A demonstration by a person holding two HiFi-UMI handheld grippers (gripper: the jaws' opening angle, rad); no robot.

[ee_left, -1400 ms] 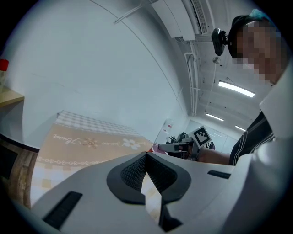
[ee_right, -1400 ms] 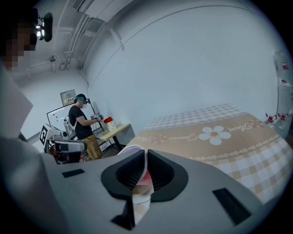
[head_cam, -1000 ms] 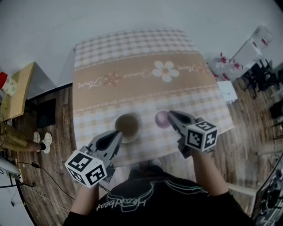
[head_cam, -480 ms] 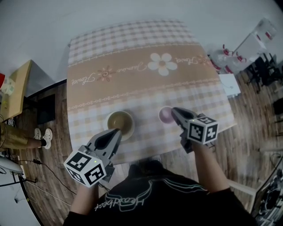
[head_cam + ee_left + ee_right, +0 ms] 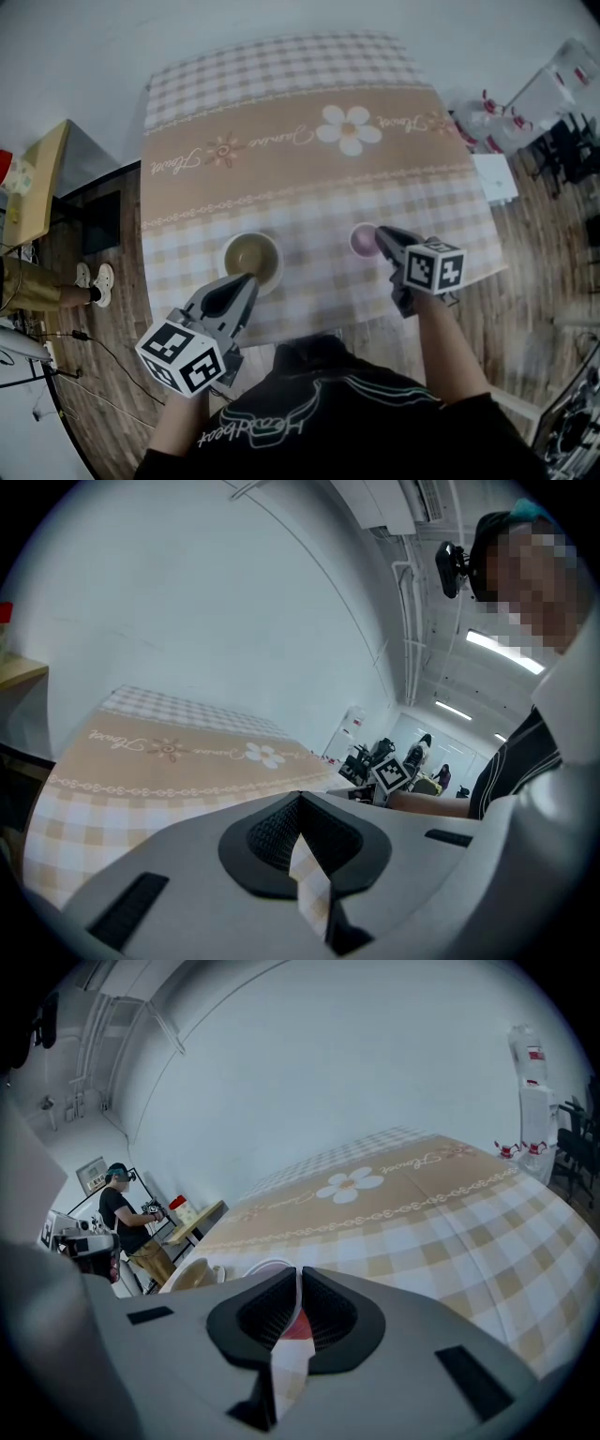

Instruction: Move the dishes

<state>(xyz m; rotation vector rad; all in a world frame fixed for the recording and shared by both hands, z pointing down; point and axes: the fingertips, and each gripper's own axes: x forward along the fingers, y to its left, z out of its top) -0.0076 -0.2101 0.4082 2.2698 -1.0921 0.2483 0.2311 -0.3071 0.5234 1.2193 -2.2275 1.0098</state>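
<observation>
Right tool [image 5: 381, 235] pinches pink bowl [image 5: 361, 241] rim for carrying; left tool [image 5: 247, 278] narrow, empty, poised at brown bowl [image 5: 251, 257].

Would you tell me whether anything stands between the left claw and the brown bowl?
Nothing visible does. The left claw is right at the near rim of the brown bowl; the pink bowl is off to the right, in the right claw.

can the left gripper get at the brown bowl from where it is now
Probably yes: the left gripper is right at the near rim of the brown bowl, with nothing between them. Its fingers look closed and empty, so they'd have to open first.
</observation>
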